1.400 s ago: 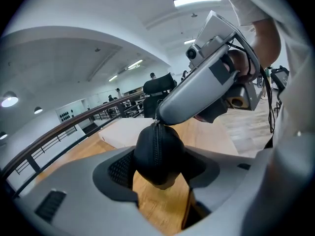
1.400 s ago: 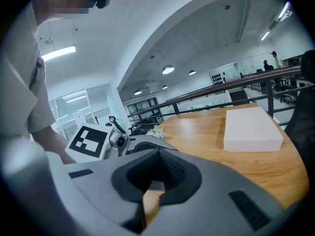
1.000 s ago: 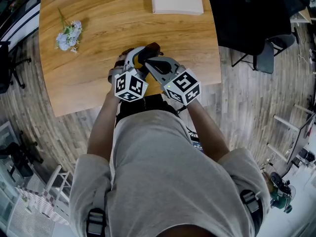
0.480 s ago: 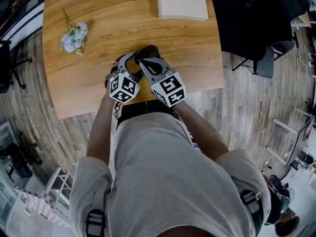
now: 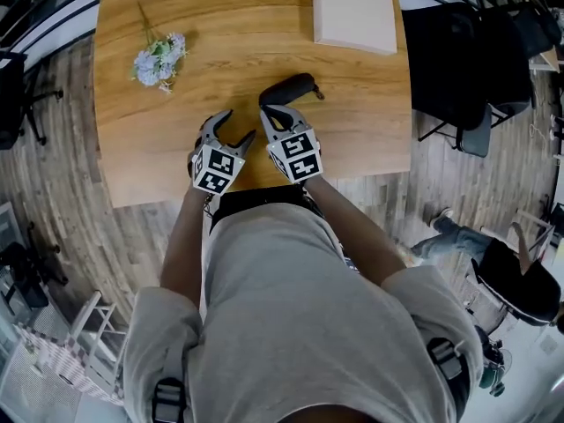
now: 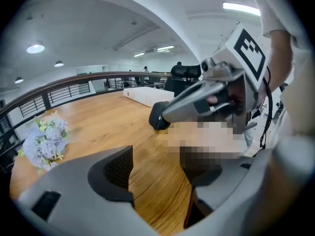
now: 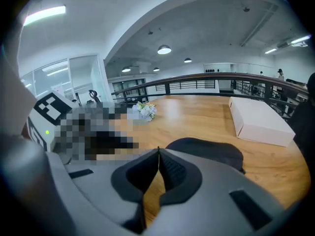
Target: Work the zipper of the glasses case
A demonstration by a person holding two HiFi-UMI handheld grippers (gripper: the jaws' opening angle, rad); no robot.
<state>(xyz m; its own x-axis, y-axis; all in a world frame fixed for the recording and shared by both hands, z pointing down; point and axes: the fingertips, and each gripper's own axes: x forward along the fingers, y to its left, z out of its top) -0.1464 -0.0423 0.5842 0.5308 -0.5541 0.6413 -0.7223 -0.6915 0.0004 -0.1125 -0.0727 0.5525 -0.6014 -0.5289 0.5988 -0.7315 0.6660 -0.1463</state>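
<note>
L tool (image 5: 240,123) just spread open, R tool (image 5: 265,109) pressed shut — both now off glasses case (image 5: 289,86).

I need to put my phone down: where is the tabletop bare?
Bare tabletop lies between the flower bunch and the white box, right of the glasses case below that box, and at the near left corner. Crowded: mid near edge, where the left tool and right tool sit by the case.

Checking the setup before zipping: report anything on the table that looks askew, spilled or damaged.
Nothing stands out. The glasses case lies flat and intact on the table; the flower sprig lies loose on its side, no vase; the white box sits near the far edge. No spill.
</note>
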